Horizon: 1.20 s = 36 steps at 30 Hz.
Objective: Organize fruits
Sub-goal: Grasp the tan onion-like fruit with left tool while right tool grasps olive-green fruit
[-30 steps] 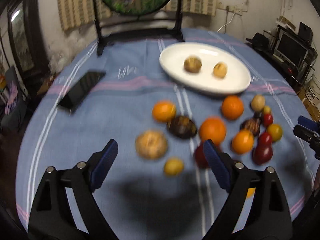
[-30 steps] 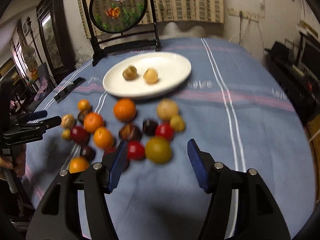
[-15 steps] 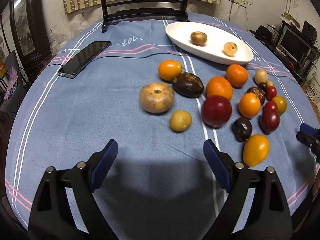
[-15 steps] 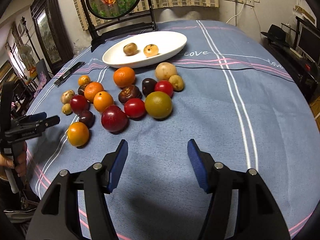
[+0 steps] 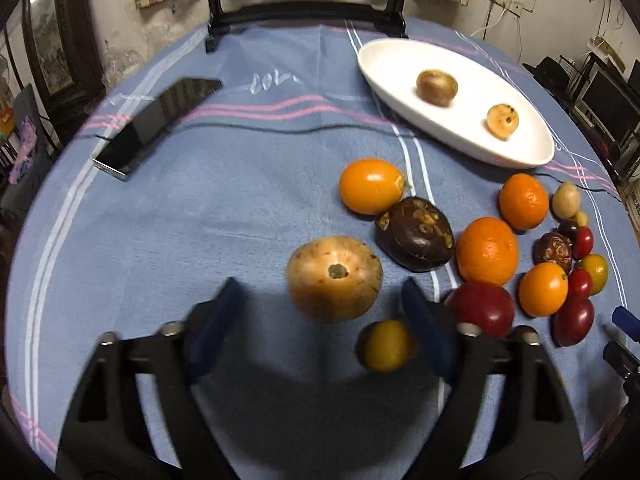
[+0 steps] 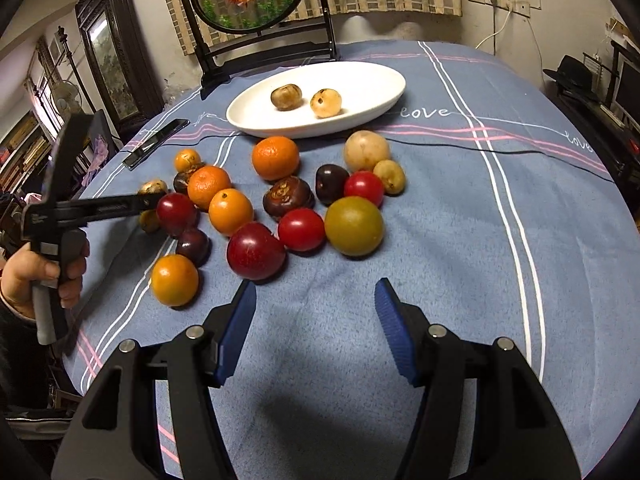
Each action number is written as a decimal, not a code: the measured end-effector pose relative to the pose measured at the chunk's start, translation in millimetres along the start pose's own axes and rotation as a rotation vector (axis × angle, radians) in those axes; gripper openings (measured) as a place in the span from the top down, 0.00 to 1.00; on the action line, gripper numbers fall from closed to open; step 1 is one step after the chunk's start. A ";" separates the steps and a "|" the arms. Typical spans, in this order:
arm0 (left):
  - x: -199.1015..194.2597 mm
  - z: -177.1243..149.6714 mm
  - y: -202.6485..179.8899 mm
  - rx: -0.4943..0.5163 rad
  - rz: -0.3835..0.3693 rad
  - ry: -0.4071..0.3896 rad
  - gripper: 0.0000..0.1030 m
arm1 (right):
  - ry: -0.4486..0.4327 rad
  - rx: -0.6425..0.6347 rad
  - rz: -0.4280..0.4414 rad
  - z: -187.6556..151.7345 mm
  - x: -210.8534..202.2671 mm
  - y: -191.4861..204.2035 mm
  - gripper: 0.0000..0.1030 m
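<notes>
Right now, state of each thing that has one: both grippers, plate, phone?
left gripper: open, fingers have just been closing, tan round fruit and small yellow fruit between them, neither pressed
right gripper: open, nothing between the fingers
white plate: upright, holds two fruits
phone: flat on the cloth, screen dark

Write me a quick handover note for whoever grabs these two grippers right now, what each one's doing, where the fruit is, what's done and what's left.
Left gripper: nothing gripped, jaws have just been closing, with the big tan fruit and small yellow fruit lying between and just ahead of the fingers.
Right gripper: open, empty, over bare blue cloth short of the pile.
Done: two brownish fruits sit on the white plate.
Left: the oranges, red, dark and yellow-green fruits are still loose on the cloth in front of the plate.
</notes>
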<state>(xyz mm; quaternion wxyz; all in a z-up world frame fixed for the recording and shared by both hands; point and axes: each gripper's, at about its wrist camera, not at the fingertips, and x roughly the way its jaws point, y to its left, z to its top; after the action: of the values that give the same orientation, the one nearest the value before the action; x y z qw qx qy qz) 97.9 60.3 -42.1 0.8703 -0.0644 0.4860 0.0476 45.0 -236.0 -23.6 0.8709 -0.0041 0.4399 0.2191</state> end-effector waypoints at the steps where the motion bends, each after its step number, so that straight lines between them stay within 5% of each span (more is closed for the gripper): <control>1: 1.5 -0.4 0.4 -0.004 -0.005 -0.005 0.32 | 0.001 0.002 0.000 1.5 0.6 -1.3 0.39; 5: 1.8 0.3 -5.3 0.047 0.010 -0.045 0.55 | 0.013 -0.002 -0.042 9.1 7.0 -5.3 0.39; 10: 1.8 1.6 -3.6 0.044 -0.005 -0.045 0.55 | 0.052 0.005 -0.144 24.1 25.7 -17.1 0.39; 16: 3.1 2.6 -2.3 0.041 -0.012 -0.041 0.55 | 0.059 -0.056 -0.163 35.9 41.2 -10.1 0.41; 18: 3.4 2.7 -2.9 0.042 -0.009 -0.040 0.55 | 0.050 -0.072 -0.134 39.3 43.4 -8.2 0.62; 27: -2.5 0.6 0.3 0.030 -0.035 -0.037 0.55 | 0.036 -0.006 -0.057 35.1 28.5 -17.2 0.63; 36: -45.2 22.7 -1.8 0.070 -0.030 -0.150 0.55 | -0.079 -0.014 -0.018 51.3 -11.9 -17.1 0.62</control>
<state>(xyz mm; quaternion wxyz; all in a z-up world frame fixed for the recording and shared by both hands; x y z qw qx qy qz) 93.6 61.2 8.4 0.9065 -0.0377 0.4198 0.0223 84.7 -245.6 13.8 0.8894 -0.0053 0.4037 0.2144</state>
